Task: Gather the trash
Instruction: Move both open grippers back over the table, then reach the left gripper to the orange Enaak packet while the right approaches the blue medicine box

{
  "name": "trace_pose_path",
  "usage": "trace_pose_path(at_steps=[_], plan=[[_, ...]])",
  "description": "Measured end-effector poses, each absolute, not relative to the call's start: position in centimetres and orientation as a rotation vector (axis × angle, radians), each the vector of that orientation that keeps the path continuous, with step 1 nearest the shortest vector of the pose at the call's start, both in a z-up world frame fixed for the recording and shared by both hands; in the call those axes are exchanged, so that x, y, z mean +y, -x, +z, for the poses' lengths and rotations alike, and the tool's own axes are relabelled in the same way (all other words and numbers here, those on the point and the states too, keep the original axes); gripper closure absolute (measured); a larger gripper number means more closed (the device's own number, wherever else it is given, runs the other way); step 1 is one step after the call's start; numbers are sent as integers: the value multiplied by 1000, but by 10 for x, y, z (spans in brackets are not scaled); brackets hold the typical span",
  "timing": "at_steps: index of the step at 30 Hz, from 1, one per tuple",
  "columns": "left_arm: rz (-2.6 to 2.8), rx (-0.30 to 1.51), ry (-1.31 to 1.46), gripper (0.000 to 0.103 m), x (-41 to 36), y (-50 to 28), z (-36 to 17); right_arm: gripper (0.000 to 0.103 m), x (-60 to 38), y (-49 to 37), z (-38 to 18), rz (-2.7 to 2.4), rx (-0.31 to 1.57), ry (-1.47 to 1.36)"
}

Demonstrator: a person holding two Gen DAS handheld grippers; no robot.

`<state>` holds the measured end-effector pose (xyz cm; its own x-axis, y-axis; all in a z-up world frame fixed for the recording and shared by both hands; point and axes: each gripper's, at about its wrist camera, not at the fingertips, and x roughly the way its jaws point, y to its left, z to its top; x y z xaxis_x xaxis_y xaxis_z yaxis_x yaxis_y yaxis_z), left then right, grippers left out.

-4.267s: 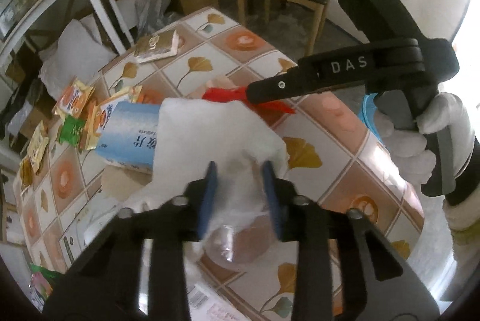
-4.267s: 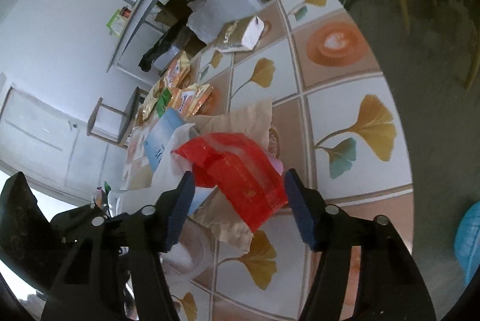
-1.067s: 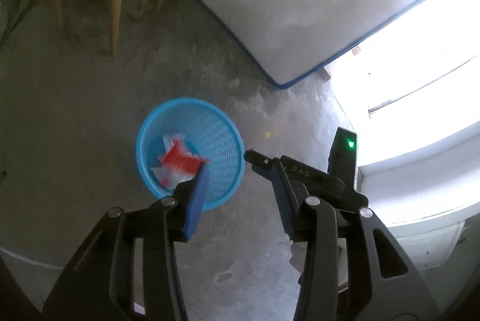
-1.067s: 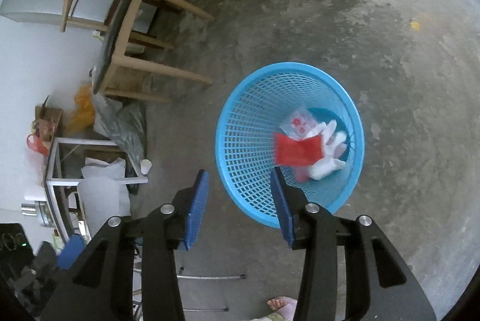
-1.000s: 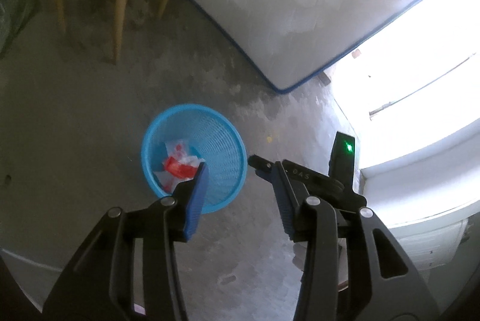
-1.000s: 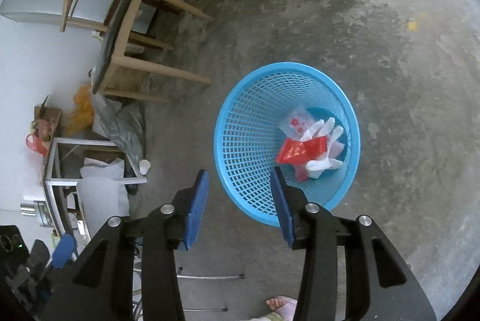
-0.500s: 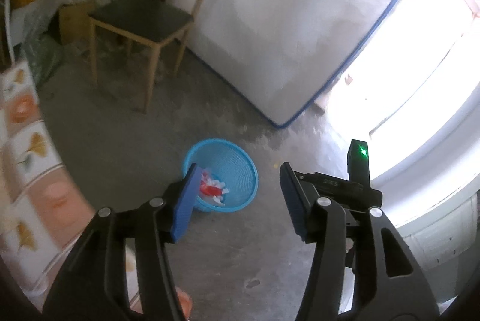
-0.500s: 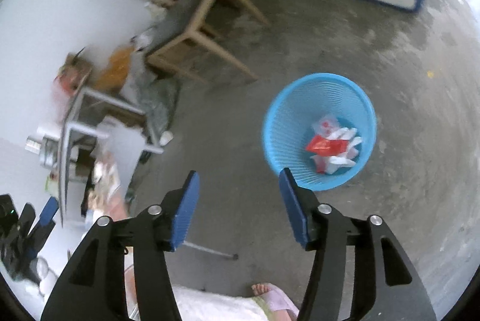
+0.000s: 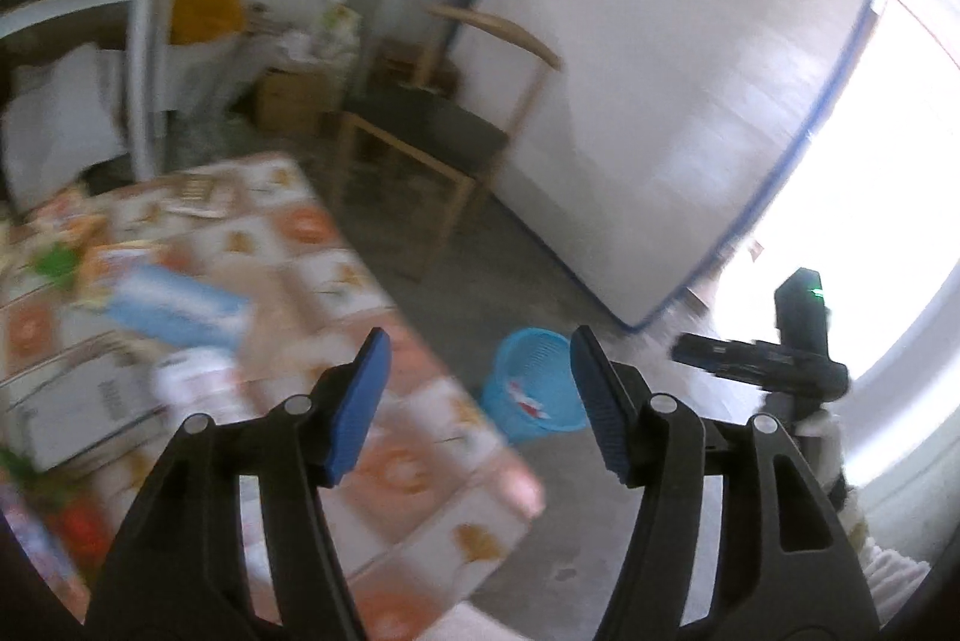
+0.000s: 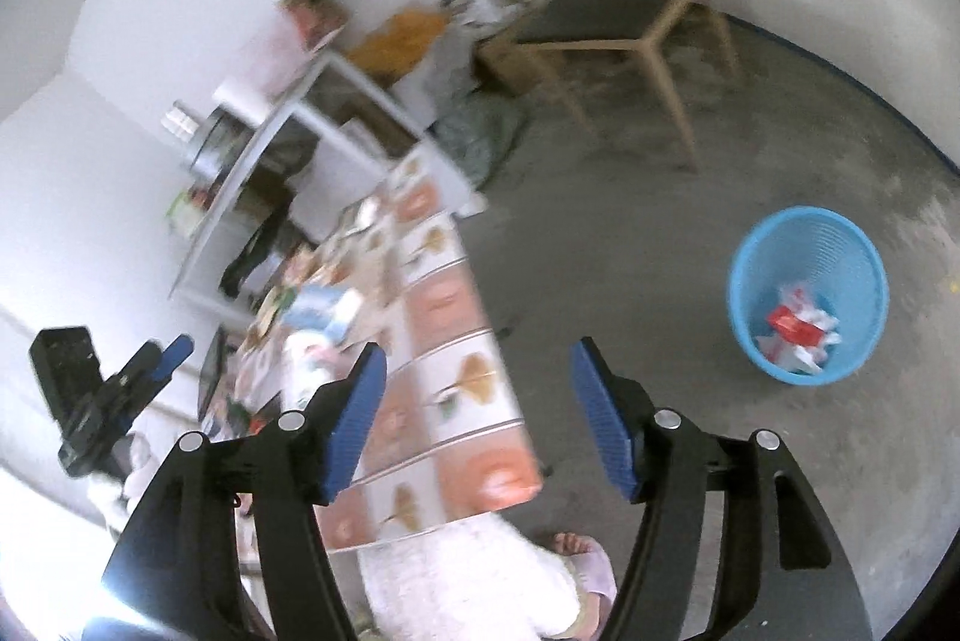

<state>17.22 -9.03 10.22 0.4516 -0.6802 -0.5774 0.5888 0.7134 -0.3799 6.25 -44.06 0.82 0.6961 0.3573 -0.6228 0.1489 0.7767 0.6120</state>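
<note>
Now both tools are up in the air with nothing between their blue pads. The left tool (image 9: 477, 359) has its jaws spread wide and looks out over the near edge of the table (image 9: 420, 461), which wears a cloth printed with ginkgo leaves and orange rounds. The right tool (image 10: 474, 371) is likewise spread apart and empty, seen above the table's long edge (image 10: 468, 317).

On the concrete floor (image 10: 630, 281), well apart from the table, stands the blue mesh basket (image 10: 744, 305). Inside it lies trash: a red wrapper (image 10: 792, 324) among white crumpled pieces (image 10: 807, 347). From the left wrist view the same basket (image 9: 510, 413) shows just past the table's corner, with a red scrap visible inside.

Farther along the table, toward its far edge, more packaging lies scattered, blurred by motion: a light blue box (image 9: 180, 311) and some orange and green packets (image 9: 66, 251).

Beyond the table a wooden chair (image 9: 438, 131) with a dark seat stands on the floor, beside a white mattress (image 9: 660, 101) leaning on the wall.
</note>
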Motion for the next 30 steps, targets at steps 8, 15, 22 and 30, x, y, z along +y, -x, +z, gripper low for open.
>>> trace_pose_path(at_steps=[8, 15, 22, 30], plan=[[-530, 876, 332, 44, 39, -229, 95, 39, -353, -100, 33, 307, 860, -586], [-330, 1115, 646, 47, 96, -324, 37, 39, -308, -162, 27, 382, 905, -592], [-152, 1274, 557, 52, 96, -406, -21, 39, -280, -222, -1, 414, 959, -635], [-128, 1317, 503, 68, 91, -449, -62, 39, -277, -266, -33, 403, 1010, -645]])
